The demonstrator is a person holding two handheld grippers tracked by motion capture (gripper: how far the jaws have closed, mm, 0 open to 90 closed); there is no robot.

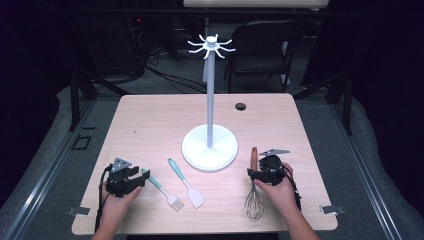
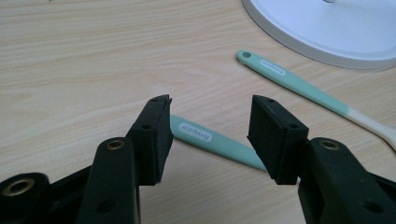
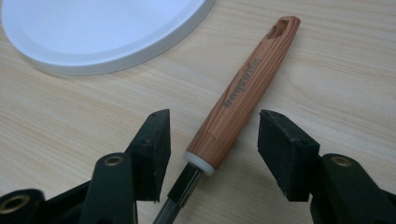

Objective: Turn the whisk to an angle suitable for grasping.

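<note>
The left gripper point(image 2: 210, 135) has its fingers point(image 2: 156, 135) released wide, straddling the mint handle of the pastry brush point(image 2: 212, 140), which lies on the table point(image 2: 84, 70) at lower left of the high view. The right gripper point(image 3: 212, 149) is likewise spread apart, not pinching, either side of the whisk point(image 3: 245, 100) and its wooden handle, lower right. Between them lies a spatula point(image 1: 186, 182), and behind it the white hook stand point(image 1: 209, 147).

desk point(image 1: 150, 120): pale wood grain | stand point(image 1: 209, 147): white | brush point(image 1: 161, 189) handle: mint | spatula point(image 1: 186, 182): mint handle, white blade | whisk point(image 1: 254, 185): striped brown wood handle, silver wires | tools: black
</note>
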